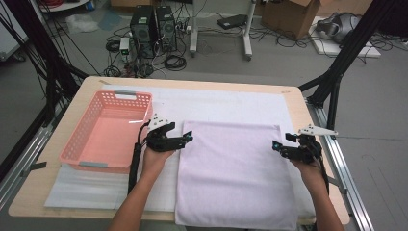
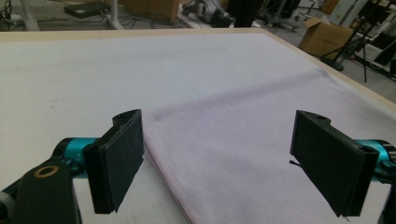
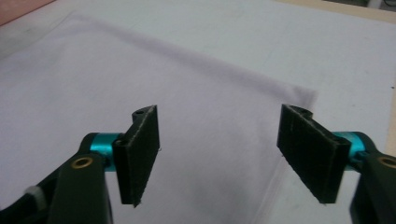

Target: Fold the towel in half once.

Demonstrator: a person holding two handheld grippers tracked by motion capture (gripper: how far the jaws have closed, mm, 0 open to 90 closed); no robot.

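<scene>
Black flat-padded left gripper and right gripper gape — soft folded lilac towel beneath.

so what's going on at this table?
A person holds a pair of tongs in each hand over a folded towel that lies flat on the white mat. The left tongs sit at the towel's far left corner and the right tongs at its right edge, near the far corner. Both are open, jaws spread over the cloth with nothing gripped yet. A pink basket stands empty to the left.
</scene>
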